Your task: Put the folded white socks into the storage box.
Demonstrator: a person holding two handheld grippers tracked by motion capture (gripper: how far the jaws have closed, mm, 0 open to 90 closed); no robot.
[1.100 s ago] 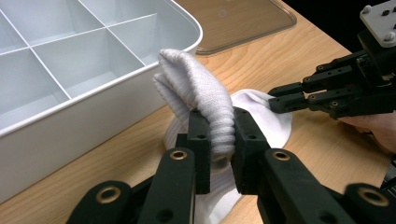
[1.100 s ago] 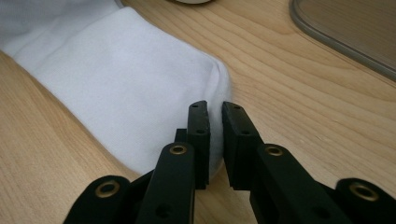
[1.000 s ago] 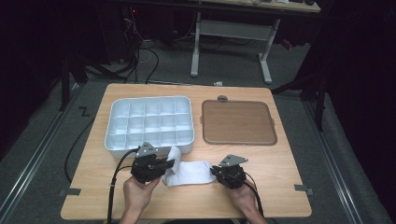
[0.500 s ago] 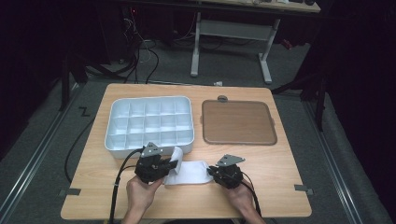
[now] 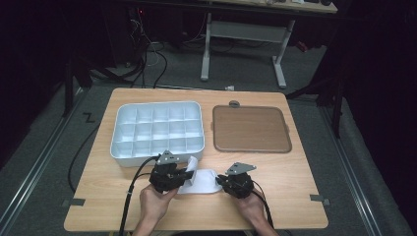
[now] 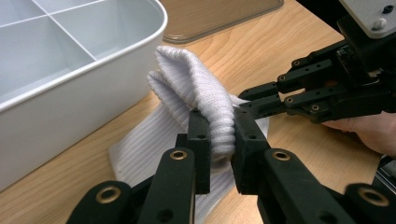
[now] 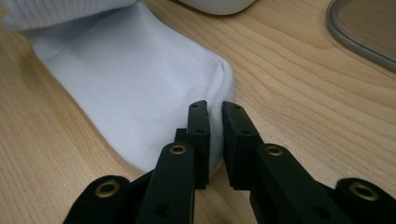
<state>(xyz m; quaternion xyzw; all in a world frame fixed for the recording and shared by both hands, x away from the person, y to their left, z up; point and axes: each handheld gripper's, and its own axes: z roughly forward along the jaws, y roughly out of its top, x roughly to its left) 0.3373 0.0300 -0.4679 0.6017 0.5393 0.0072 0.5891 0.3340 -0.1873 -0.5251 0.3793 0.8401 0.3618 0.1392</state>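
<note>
A white sock (image 5: 204, 181) lies on the wooden table near the front edge, between my two grippers. My left gripper (image 5: 188, 175) is shut on its ribbed cuff (image 6: 187, 79), which is lifted and folded over toward the toe. The left gripper (image 6: 219, 128) pinches the thick ribbed fold between its pads. My right gripper (image 5: 220, 182) is shut on the sock's toe end, which lies flat on the wood. In the right gripper view the right gripper (image 7: 214, 114) nips the rounded toe edge of the sock (image 7: 126, 84). The right gripper (image 6: 245, 100) also faces me across the sock.
A white compartment tray (image 5: 155, 156) stands just behind the sock, its wall (image 6: 70, 107) close to the cuff. A brown flat tray (image 5: 251, 129) lies at the back right, its rim (image 7: 359, 42) beyond the toe. Bare wood extends to the right.
The left gripper has edged slightly to the right with the cuff, folding it further over the sock. The right gripper has stayed put.
</note>
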